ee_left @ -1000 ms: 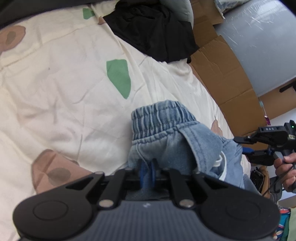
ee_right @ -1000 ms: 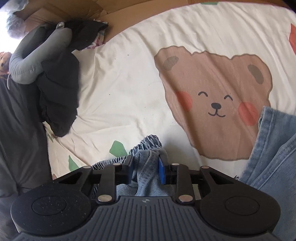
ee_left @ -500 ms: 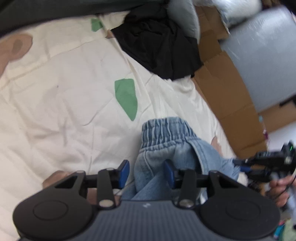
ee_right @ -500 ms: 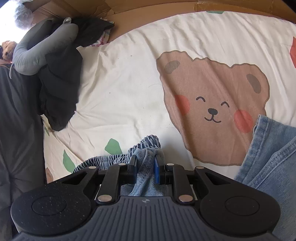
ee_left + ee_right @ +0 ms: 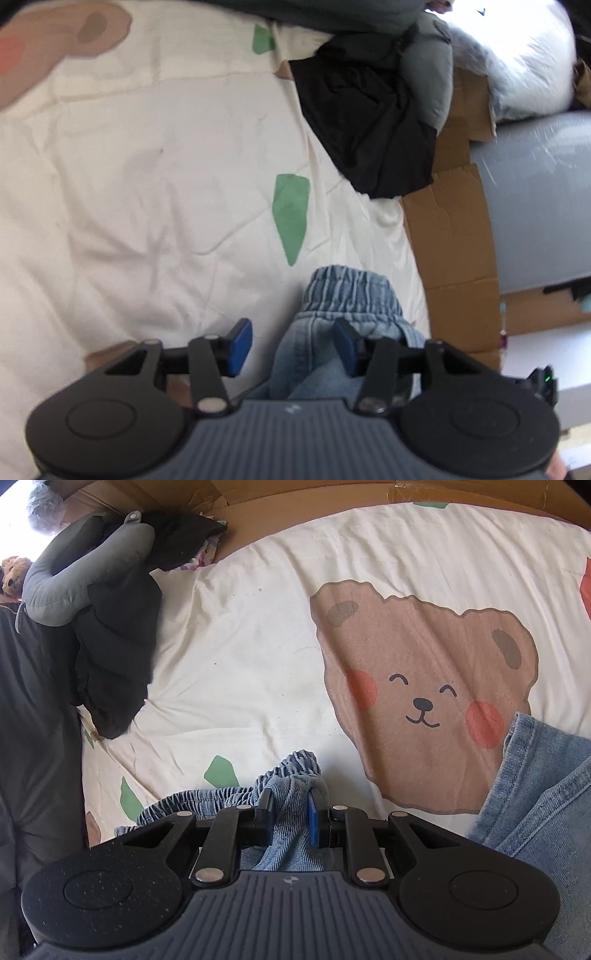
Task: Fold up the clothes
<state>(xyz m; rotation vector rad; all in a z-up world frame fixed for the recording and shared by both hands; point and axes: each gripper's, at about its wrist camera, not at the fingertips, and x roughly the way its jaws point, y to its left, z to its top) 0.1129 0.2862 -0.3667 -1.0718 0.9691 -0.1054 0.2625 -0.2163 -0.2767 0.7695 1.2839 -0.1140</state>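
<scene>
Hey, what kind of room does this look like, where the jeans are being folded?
Most likely a bedroom at home, in use as storage too. The jeans lie on a bear-print quilt, dark clothes and a gray pillow are heaped at its edge, and flattened cardboard lines the side.

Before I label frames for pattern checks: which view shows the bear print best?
Right wrist view: the bear shows whole, face and both cheeks, beyond the jeans. Left wrist view catches only an ear and a cheek at its top-left edge.
</scene>
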